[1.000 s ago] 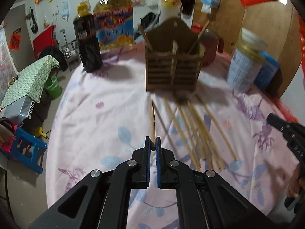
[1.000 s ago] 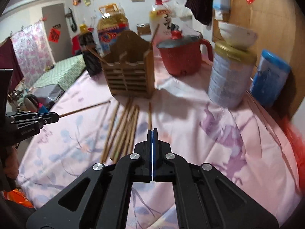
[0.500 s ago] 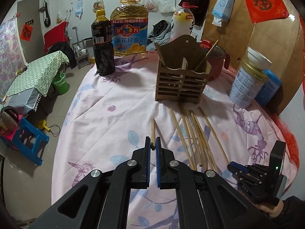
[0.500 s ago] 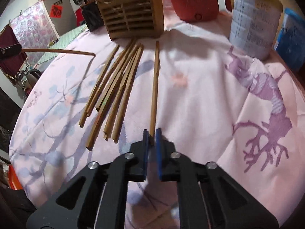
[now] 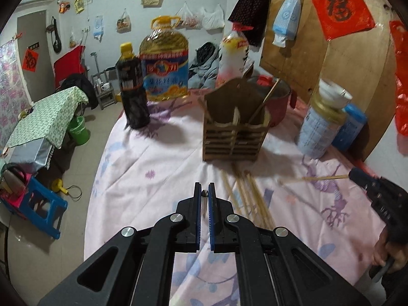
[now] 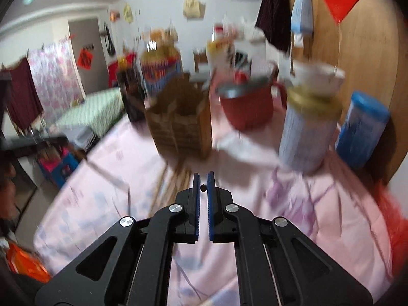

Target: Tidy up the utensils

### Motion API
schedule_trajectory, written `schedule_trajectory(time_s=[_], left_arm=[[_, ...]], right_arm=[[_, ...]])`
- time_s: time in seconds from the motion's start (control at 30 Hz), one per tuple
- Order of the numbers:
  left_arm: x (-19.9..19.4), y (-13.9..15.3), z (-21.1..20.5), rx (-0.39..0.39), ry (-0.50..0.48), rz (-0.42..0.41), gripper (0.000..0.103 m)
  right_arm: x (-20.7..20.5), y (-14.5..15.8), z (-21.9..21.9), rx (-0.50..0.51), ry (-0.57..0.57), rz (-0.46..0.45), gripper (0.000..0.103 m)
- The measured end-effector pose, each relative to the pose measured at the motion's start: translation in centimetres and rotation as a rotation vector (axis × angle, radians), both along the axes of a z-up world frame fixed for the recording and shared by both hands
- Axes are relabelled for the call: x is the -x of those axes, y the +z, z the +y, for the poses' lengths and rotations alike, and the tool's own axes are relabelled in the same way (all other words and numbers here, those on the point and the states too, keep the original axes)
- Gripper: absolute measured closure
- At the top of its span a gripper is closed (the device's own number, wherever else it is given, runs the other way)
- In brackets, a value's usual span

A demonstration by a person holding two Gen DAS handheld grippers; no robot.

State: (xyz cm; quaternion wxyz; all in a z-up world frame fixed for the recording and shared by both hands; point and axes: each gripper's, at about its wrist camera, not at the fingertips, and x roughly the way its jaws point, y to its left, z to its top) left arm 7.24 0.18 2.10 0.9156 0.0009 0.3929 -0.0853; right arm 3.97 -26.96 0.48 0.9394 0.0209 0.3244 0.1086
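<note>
Left wrist view first: the left gripper (image 5: pixel 204 191) is clamped on a chopstick (image 5: pixel 204 192), seen end-on as a small round tip pinched between the blue pads, held above the table (image 5: pixel 158 163) with its pink floral cloth. Ahead stands the wooden utensil holder (image 5: pixel 236 132), upright, a few sticks leaning inside its compartments. Just in front of it, a loose bundle of chopsticks (image 5: pixel 248 193) lies on the cloth. Behind the holder sit a dark sauce bottle (image 5: pixel 132 89), a big oil jug (image 5: pixel 164 61) and a red pot (image 5: pixel 278 102); to the right, a tin can (image 5: pixel 322 130) with a bowl on top. At the far right edge, the right gripper (image 5: pixel 353 176) holds a second chopstick (image 5: pixel 323 178) sticking out toward the left, clear of the cloth.

Right wrist view now, and it's heavily blurred. The right gripper (image 6: pixel 203 186) has just been closing and now pinches the dark end of its chopstick (image 6: pixel 203 188) between the pads. The holder (image 6: pixel 181 117) is straight ahead, the bundle (image 6: pixel 176 178) lying between it and the fingers. At the left edge, the left gripper (image 6: pixel 63 140) carries its stick (image 6: pixel 107 176) slanting down over the table.
</note>
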Motion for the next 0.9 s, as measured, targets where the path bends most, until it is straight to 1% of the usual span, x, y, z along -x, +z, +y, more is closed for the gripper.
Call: schedule_trajectory(time_s=[0.13, 0.27, 0.37, 0.47, 0.53, 0.67, 0.77, 0.83, 0.9], left_arm=[[-1.1, 2.0, -0.2, 0.029, -0.030, -0.017, 0.097], [-2.2, 3.6, -0.5, 0.061, -0.056, -0.028, 0.098], [-3.2, 4.8, -1.0, 0.060, -0.074, -0.048, 0.097], [-4.8, 6.5, -1.8, 0.052, -0.093, -0.074, 0.097], [-6.0, 7.7, -2.2, 0.048, -0.104, -0.095, 0.098], [-9.4, 10.7, -3.7, 0.031, -0.129, -0.143, 0.098], [-11.8, 12.9, -4.9, 0.019, -0.135, -0.187, 0.098], [-13.5, 13.8, -5.5, 0.023, -0.139, -0.201, 0.098], [-15.5, 13.7, -5.9, 0.023, -0.133, -0.194, 0.098]], right_arm=[[-0.9, 2.6, 0.4, -0.028, 0.016, -0.028, 0.097], [-1.2, 4.0, 1.1, -0.044, 0.041, -0.037, 0.097], [-1.6, 4.8, 1.7, -0.056, 0.058, -0.046, 0.097], [-2.8, 6.1, 2.1, -0.089, 0.072, -0.066, 0.097], [-3.9, 7.4, 2.5, -0.114, 0.082, -0.084, 0.098], [-8.5, 11.0, 3.6, -0.149, 0.111, -0.140, 0.098], [-11.6, 12.8, 4.2, -0.159, 0.115, -0.163, 0.098], [-13.4, 13.4, 4.6, -0.154, 0.117, -0.168, 0.098], [-15.5, 13.4, 4.9, -0.148, 0.114, -0.165, 0.098]])
